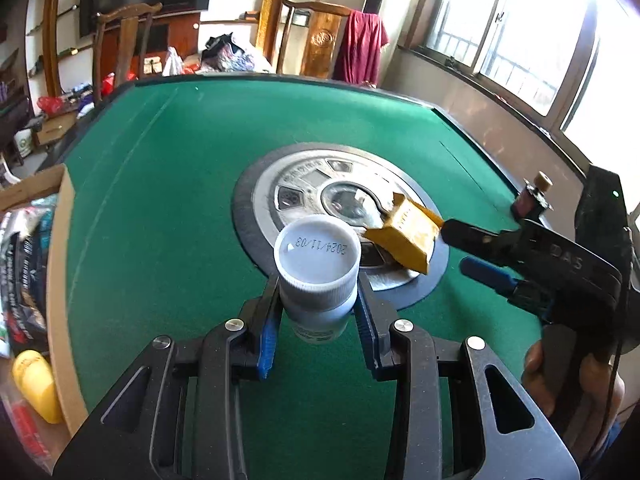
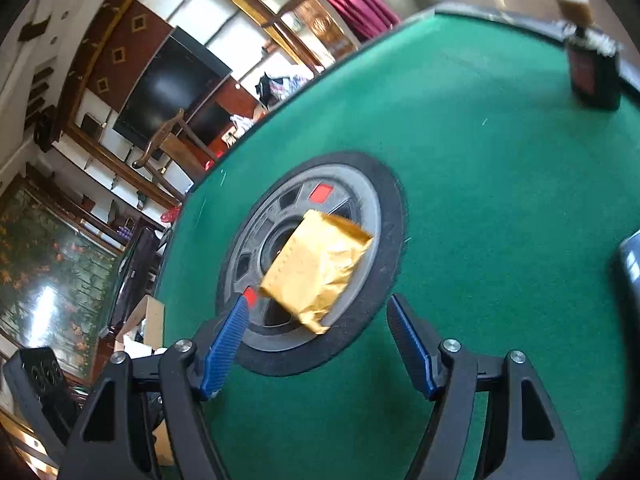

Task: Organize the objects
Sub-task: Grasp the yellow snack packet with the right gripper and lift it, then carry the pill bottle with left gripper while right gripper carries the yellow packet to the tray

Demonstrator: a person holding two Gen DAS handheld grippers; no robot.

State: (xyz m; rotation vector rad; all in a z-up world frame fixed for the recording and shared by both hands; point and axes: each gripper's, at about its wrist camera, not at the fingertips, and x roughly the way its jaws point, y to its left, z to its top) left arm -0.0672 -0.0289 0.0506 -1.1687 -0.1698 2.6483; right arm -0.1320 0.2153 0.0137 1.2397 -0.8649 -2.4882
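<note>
A: What is nearest in the left wrist view?

B: The left gripper [image 1: 318,300], clamped on a white-capped bottle [image 1: 317,276]. The bottle stands upright between the blue pads, its cap facing the camera with a printed date on it, held above the green table [image 1: 168,200].

A: And the right one?

B: The right gripper [image 2: 320,336] has its jaws spread wide, with nothing between the pads. It is tilted, so the room leans in its own view. In the left view it comes in from the right side, a hand [image 1: 560,376] wrapped round its handle.

A: Where is the gold packet?

B: The gold packet [image 2: 316,268] lies on the round centre panel [image 2: 372,216] of the table, just ahead of the open right jaws. In the left view the upper finger tip looks to be at the packet's edge; whether it touches, I cannot tell.

A: Farther out?

B: A small dark bottle [image 2: 592,68] with a pale stopper stands near the table's far edge. Off the left side, a cardboard box [image 1: 60,280] holds packets and a yellow container [image 1: 36,384].
</note>
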